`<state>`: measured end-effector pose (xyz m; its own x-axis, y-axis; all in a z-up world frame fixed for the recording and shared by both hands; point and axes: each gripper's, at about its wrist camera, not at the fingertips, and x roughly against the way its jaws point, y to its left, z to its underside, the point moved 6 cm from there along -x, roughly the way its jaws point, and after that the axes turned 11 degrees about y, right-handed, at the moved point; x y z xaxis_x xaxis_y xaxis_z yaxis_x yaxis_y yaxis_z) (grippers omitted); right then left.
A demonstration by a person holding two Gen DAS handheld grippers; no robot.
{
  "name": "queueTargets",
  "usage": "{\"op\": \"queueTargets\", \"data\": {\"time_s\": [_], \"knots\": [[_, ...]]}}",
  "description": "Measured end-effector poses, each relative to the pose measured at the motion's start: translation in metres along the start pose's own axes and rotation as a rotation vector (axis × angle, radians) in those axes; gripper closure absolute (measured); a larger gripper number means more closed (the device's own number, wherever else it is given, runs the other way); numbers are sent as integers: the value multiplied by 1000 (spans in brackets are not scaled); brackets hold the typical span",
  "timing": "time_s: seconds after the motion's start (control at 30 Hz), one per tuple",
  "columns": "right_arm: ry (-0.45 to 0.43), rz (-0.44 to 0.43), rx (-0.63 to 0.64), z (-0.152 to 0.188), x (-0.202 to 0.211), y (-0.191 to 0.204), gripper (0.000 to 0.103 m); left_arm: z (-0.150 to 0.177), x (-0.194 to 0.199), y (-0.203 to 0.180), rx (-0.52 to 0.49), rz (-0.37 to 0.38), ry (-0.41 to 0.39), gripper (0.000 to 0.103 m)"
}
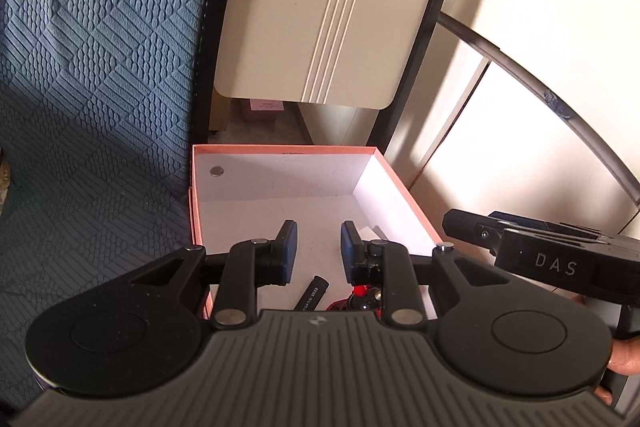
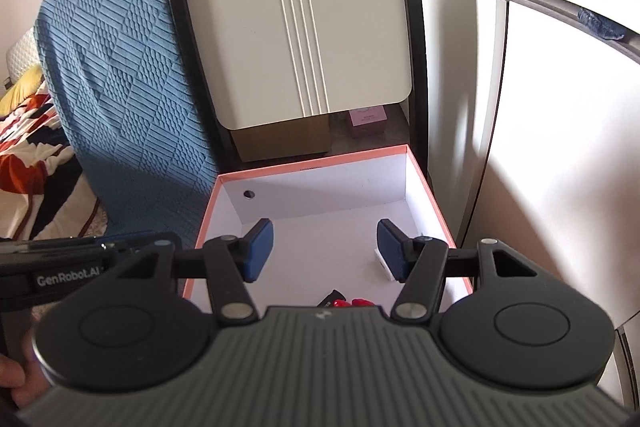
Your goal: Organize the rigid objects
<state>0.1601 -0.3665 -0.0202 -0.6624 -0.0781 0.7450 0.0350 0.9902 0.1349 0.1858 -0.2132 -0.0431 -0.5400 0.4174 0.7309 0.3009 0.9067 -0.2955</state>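
Observation:
An open cardboard box with pink rim (image 1: 280, 148) and white inside sits below both grippers; it also shows in the right wrist view (image 2: 320, 158). Inside lie a black cylinder (image 1: 312, 293), a red-and-black object (image 1: 360, 297) partly hidden by the gripper body, and a small white item (image 2: 383, 265). The red object (image 2: 352, 303) and a black piece (image 2: 334, 295) show in the right wrist view. My left gripper (image 1: 319, 247) is open and empty above the box. My right gripper (image 2: 325, 247) is open and empty above the box; its body (image 1: 552, 259) shows at the left view's right.
A beige folded chair (image 1: 320, 7) leans behind the box against a black frame (image 1: 420, 47). A blue quilted cover (image 1: 100, 67) drapes to the left. White cabinet panels (image 1: 500, 147) stand to the right. A small pink box (image 2: 366, 121) sits under the chair.

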Motion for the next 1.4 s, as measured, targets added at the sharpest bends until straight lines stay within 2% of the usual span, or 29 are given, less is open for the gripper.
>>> {"op": "queueTargets", "data": {"time_s": [0.47, 0.8, 0.87, 0.93, 1.07, 1.17, 1.23, 1.4], "knots": [[-39, -10, -21, 37, 62, 31, 43, 23, 72, 7, -41, -4, -46, 75], [-27, -3, -11, 69, 79, 41, 43, 45, 90, 11, -48, -24, -52, 75], [-23, 8, -6, 75, 80, 41, 43, 52, 87, 12, -51, -23, -43, 68], [-14, 17, -7, 81, 79, 40, 43, 57, 87, 13, -52, -29, -44, 55], [7, 29, -22, 91, 74, 36, 43, 64, 85, 16, -57, -37, -41, 48], [17, 32, -33, 97, 71, 34, 43, 68, 84, 20, -43, -44, -41, 31], [19, 39, -33, 101, 71, 34, 43, 70, 84, 25, -26, -48, -46, 13], [4, 44, -42, 108, 71, 35, 43, 76, 85, 33, -35, -89, -57, 4]]}}
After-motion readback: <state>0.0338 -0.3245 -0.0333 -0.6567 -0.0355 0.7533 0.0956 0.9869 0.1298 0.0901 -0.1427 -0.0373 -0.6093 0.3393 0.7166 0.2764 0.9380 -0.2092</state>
